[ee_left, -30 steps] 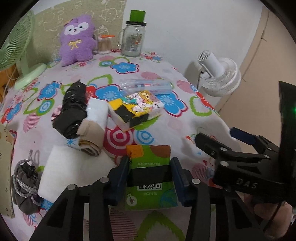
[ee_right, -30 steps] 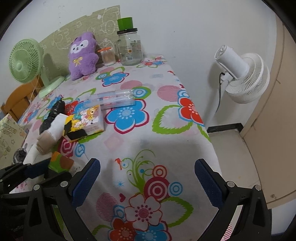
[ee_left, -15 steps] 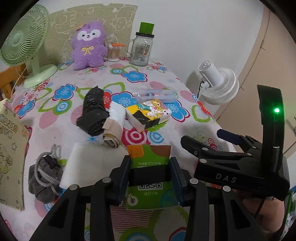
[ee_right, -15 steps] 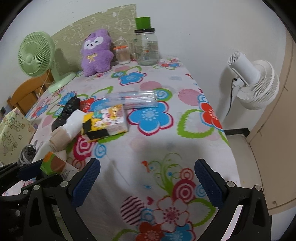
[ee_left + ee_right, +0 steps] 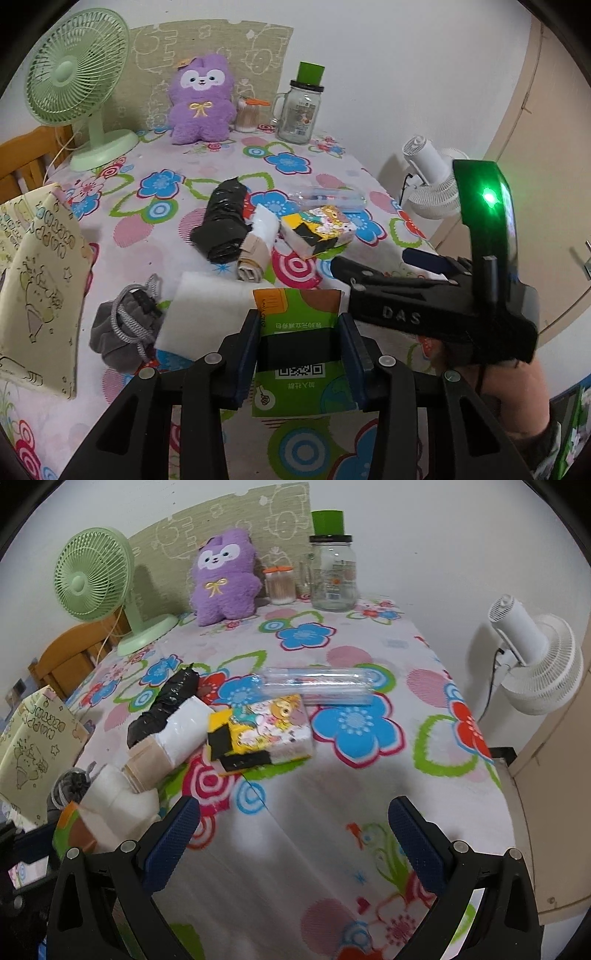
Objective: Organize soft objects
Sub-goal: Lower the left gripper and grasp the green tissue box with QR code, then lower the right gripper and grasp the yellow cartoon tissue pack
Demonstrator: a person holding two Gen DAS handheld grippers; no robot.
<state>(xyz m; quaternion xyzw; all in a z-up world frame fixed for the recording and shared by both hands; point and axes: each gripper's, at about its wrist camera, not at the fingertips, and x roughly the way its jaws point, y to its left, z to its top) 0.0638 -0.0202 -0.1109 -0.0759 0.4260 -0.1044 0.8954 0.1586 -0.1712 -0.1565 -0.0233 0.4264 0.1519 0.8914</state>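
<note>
We've got the left gripper (image 5: 301, 349) clamped on the flat green-and-orange tissue pack (image 5: 301, 330), blue pads pressing both sides, held just in front of the white folded cloth (image 5: 207, 314). Right gripper (image 5: 293, 840) spread wide, nothing between its fingers.

the left tool (image 5: 301, 354) is black plastic with two arms that spread out like legs. each arm has a round silver screw on it. its two fingers (image 5: 246, 352) wear dark blue pads with tiny bumps. the right tool (image 5: 293, 847) looks the same: black arms, silver screws and blue bumpy pads. from the side its black body shows raised letters, "das". a curved black piece stands on top with a bright green light glowing in it. a thin black cord hangs by the hand (image 5: 517, 398) under it.
</note>
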